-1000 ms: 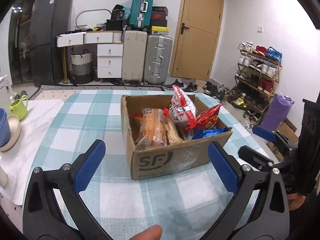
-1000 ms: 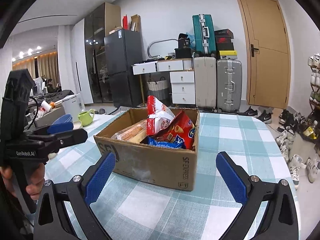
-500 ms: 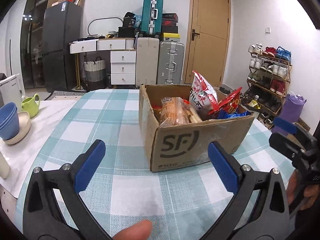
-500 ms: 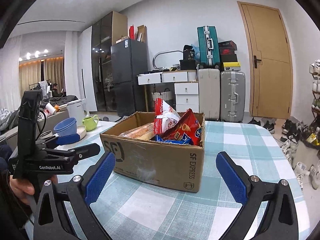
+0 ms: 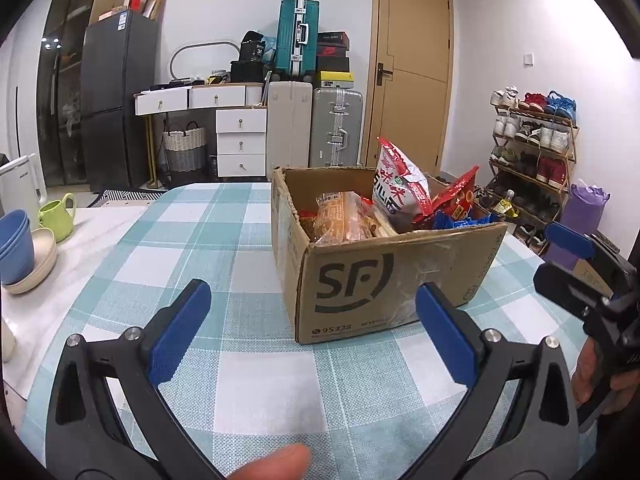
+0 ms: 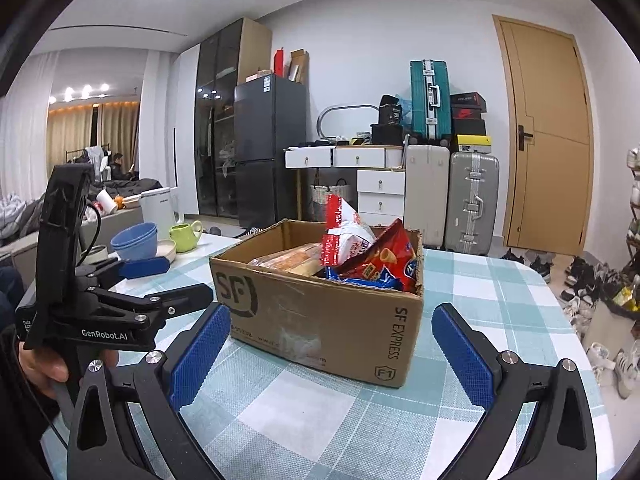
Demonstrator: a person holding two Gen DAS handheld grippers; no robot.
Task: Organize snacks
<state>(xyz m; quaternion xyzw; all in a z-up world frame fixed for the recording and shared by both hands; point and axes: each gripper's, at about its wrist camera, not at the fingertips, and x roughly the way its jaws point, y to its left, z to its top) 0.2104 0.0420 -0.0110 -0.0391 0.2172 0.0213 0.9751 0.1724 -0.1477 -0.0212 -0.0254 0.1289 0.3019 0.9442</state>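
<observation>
Right gripper [image 6: 331,344] agape before snack-filled cardboard box [image 6: 320,312]; left gripper [image 6: 160,280] apparently open.

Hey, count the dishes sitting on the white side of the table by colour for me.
Blue bowls: 2
Cream bowl: 1
Green mug: 1
Total: 4

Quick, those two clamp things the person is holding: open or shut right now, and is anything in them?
Left gripper: open, holding nothing.
Right gripper: open, holding nothing.
</observation>
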